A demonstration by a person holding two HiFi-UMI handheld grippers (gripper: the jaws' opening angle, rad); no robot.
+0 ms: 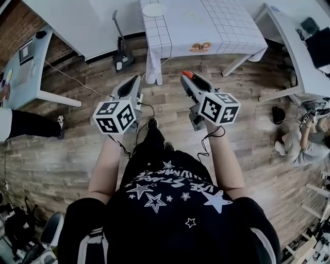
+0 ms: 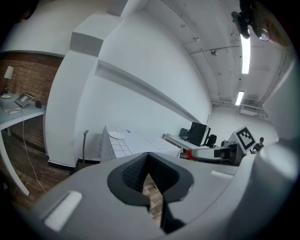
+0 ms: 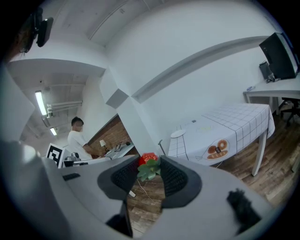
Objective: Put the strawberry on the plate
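Right gripper (image 3: pixel 149 165) grasps the strawberry (image 3: pixel 149 158) at its jaw tips, leafy cap toward the camera and red body pointing forward along the jaws; left gripper (image 2: pixel 149 159) is clenched and empty, both above plank floor (image 1: pixel 77 149), with the plate (image 1: pixel 154 10) on the gridded table (image 1: pixel 227 26) ahead.

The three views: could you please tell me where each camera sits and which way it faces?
Head view: on the person's head, facing steeply down at the floor; shows torso, forearms, left hand-held gripper and right hand-held gripper.
Left gripper view: on the left hand-held gripper, looking along its shut, empty jaws toward the table.
Right gripper view: on the right hand-held gripper, along jaws shut on the strawberry, toward the table.
Shared: all three show the table and plate.
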